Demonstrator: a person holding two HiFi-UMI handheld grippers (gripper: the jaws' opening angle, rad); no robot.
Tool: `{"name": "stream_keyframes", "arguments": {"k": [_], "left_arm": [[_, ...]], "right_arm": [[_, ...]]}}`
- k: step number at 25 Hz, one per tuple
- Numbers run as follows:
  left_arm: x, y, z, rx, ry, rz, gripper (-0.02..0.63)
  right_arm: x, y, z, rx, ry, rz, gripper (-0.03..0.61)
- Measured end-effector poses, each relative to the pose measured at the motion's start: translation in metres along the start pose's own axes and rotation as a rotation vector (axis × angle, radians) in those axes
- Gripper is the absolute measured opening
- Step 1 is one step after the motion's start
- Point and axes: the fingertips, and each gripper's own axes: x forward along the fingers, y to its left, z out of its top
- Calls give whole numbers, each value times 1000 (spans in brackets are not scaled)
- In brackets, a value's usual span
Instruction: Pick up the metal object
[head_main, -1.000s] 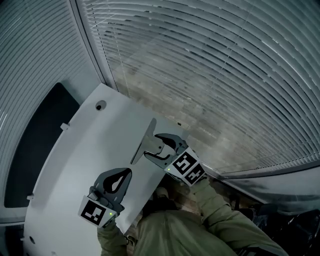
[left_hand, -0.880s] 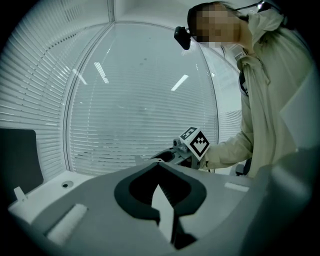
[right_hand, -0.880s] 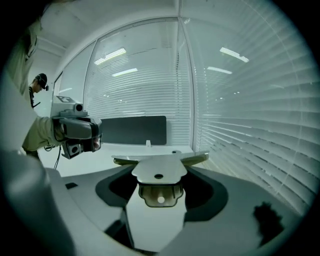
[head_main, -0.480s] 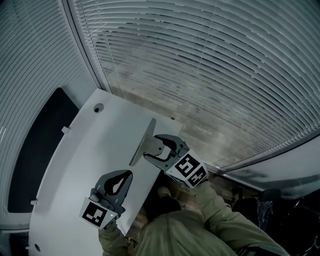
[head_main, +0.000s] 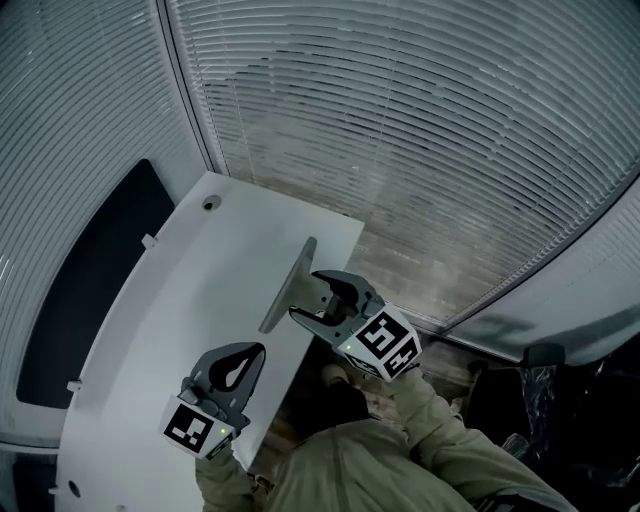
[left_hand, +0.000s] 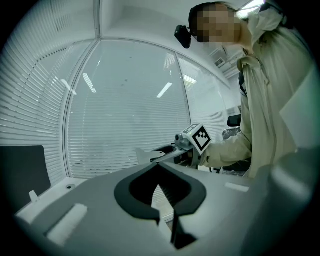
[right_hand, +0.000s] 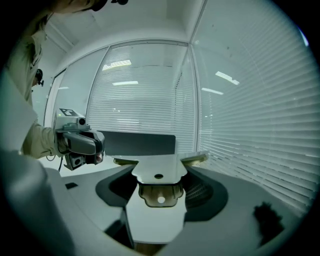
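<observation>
The metal object (head_main: 291, 287) is a flat grey plate with a hole and a long blade. It sticks out up and to the left over the white table (head_main: 180, 290). My right gripper (head_main: 308, 295) is shut on its wide end, and in the right gripper view the metal object (right_hand: 159, 172) fills the gap between the jaws. My left gripper (head_main: 258, 351) sits lower left over the table's near edge, shut with nothing in it, and its tips meet in the left gripper view (left_hand: 157, 164). That view also shows the metal object (left_hand: 149, 155) off to the right.
Window blinds (head_main: 420, 130) curve round the far and right sides. A dark panel (head_main: 90, 270) stands along the table's left edge. A small round hole (head_main: 211, 203) marks the table's far corner. The person's sleeve (head_main: 430, 410) and floor are at the bottom right.
The head view has swung a little. Both grippers keep their places over the table, and the right one still holds the metal object.
</observation>
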Motion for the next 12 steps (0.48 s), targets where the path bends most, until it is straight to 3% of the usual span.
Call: {"name": "stream_keyframes", "arguments": {"k": [2,6,12], "left_arm": [[-17,-16,2,21,-14,-11,5],[-42,-57,-7,-17,7,-40,5],[-66,-92,-11,22,-30,-33,5]], "right_arm": [[-15,22,5,-2,-14,-15,299],[-42,63,-1,9,-26,-31,299],[-75,99,-3,7,-44,-25,299]]}}
